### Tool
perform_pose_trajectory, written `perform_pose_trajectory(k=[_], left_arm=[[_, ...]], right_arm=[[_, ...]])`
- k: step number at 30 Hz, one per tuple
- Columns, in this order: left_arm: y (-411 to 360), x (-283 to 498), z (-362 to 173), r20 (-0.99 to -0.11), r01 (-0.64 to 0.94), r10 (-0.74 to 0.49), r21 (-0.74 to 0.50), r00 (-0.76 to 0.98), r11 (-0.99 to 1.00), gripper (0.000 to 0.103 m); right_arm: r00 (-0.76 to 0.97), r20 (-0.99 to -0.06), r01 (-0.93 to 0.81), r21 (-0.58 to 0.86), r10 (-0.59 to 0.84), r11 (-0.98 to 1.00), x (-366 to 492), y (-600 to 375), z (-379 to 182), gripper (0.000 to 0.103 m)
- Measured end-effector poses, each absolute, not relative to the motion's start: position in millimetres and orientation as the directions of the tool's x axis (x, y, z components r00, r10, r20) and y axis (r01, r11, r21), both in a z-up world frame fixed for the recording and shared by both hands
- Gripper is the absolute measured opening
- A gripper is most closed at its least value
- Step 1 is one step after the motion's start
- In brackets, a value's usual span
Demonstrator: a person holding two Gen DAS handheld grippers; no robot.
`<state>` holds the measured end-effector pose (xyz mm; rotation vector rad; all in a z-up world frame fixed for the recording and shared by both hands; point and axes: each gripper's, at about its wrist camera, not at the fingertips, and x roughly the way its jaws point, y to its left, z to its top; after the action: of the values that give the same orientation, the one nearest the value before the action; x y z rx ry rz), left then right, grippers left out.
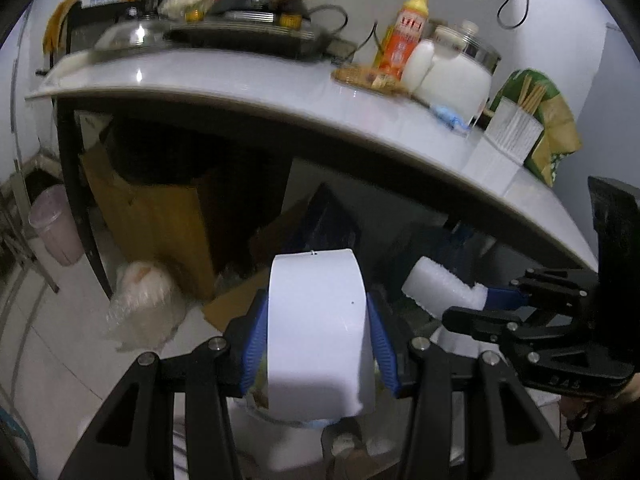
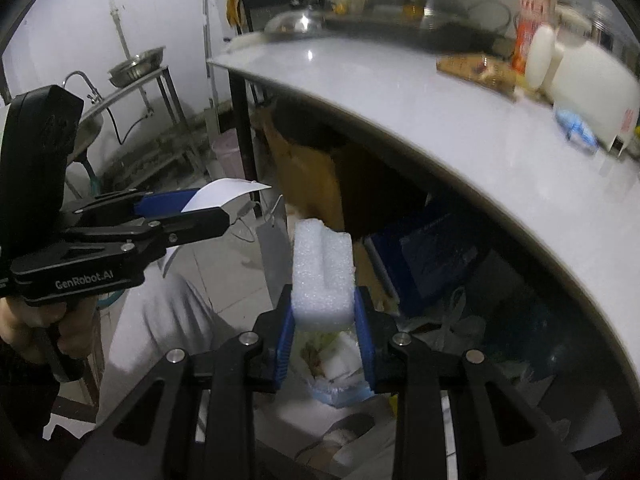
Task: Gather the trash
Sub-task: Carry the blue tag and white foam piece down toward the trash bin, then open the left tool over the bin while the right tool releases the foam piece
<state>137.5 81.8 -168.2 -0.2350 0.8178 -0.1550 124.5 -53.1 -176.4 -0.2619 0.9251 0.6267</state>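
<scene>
On my left, the left gripper (image 1: 318,344) has its jaws about half apart and clamped on a curled white paper strip (image 1: 316,332) — both blue pads (image 1: 256,344) press against its sides, and the strip stands up between them, bowed over at the top. To its right, my right gripper (image 2: 325,332) is narrower, its jaws closed onto a white foam block (image 2: 323,278) that sticks up past the fingertips. Both tools hang beside each other below the edge of the white tabletop (image 1: 240,80), pointing down at a bag of rubbish (image 2: 336,372) on the floor — wrappers and scraps show under the foam.
</scene>
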Motion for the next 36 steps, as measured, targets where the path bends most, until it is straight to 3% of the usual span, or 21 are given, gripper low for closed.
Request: perform_pose_trajectory(k=[19, 21, 22, 36], left_arm=[[54.2, 191.2, -297.9, -0.867, -0.026, -0.278, -0.316, 0.414, 0.948, 0.049], [54.1, 193.0, -304.0, -0.872, -0.038, -0.281, -0.322, 0.400, 0.946, 0.064], [53.5, 193.1, -306.2, -0.872, -0.042, -0.282, -0.324, 0.400, 0.945, 0.066], [78.5, 186.5, -300.8, -0.871, -0.102, -0.255, -0.325, 0.421, 0.940, 0.066]], right_arm=[[0.310, -0.896, -0.527, 0.117, 0.319, 0.842, 177.1, -71.3, -264.0, 0.026], [0.303, -0.900, -0.521, 0.120, 0.314, 0.845, 179.0, -73.7, -268.1, 0.026], [0.300, -0.901, -0.518, 0.121, 0.312, 0.847, 179.9, -74.8, -269.8, 0.026], [0.245, -0.924, -0.529, 0.127, 0.294, 0.839, 187.2, -65.7, -295.2, 0.026]])
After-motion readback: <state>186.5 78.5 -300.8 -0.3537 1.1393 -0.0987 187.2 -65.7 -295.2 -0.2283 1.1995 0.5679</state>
